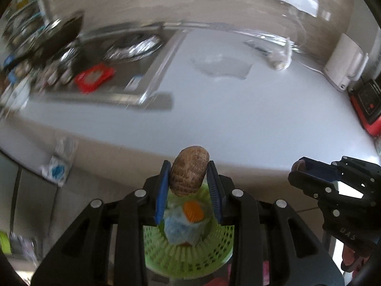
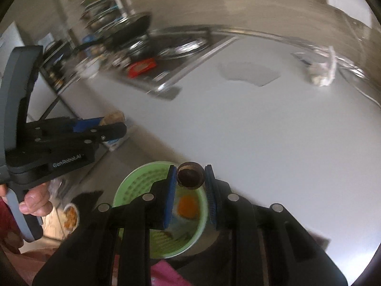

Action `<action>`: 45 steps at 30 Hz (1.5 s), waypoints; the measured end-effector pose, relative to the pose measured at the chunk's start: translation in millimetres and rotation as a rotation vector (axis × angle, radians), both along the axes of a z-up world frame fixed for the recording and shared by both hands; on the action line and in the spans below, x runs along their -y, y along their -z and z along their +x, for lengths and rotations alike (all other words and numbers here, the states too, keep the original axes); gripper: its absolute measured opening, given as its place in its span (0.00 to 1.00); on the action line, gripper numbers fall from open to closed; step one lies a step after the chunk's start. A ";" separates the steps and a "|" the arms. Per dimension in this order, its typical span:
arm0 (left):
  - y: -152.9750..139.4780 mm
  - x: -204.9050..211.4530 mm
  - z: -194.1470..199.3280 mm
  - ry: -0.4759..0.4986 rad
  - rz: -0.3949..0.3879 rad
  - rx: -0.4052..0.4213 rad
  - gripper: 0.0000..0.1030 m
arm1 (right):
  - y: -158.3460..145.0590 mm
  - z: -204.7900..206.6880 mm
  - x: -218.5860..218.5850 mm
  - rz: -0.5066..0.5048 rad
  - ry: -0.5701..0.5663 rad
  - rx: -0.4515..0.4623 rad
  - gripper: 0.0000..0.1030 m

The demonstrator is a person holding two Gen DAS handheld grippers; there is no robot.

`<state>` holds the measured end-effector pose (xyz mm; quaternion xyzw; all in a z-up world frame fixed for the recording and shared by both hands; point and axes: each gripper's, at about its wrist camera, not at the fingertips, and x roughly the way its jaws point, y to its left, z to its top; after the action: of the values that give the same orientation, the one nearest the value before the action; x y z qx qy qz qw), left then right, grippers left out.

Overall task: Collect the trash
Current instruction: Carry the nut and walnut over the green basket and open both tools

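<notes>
Left wrist view shows your left gripper (image 1: 189, 176) clamping a brown ribbed shell (image 1: 189, 172) above the green basket (image 1: 214, 250), whose contents blur. Your right gripper (image 2: 190, 176) pinches a dark round shell piece (image 2: 190, 175) over the same basket's rim (image 2: 123, 188); its arms hide half.
</notes>
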<state>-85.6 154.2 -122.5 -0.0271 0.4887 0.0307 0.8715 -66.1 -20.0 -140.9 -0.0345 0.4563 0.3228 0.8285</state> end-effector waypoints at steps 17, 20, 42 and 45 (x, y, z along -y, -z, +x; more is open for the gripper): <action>47.5 -36.4 -54.9 -0.128 -0.031 -0.071 0.58 | 12.2 -36.6 -49.5 -0.064 -0.130 -0.017 0.24; 45.8 -37.5 -53.4 -0.128 -0.031 -0.074 0.60 | 12.9 -36.6 -52.7 -0.068 -0.137 -0.023 0.24; 34.6 -92.8 -79.4 -0.285 0.007 -0.059 0.72 | 34.4 -48.8 -96.2 -0.107 -0.255 -0.044 0.66; 34.0 -91.9 -79.4 -0.285 0.002 -0.058 0.72 | 32.5 -47.0 -93.5 -0.105 -0.244 -0.043 0.68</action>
<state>-165.0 246.1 -156.5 -0.0942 0.5048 0.1553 0.8439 -113.1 73.5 -173.5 -0.1259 0.4828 0.3976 0.7700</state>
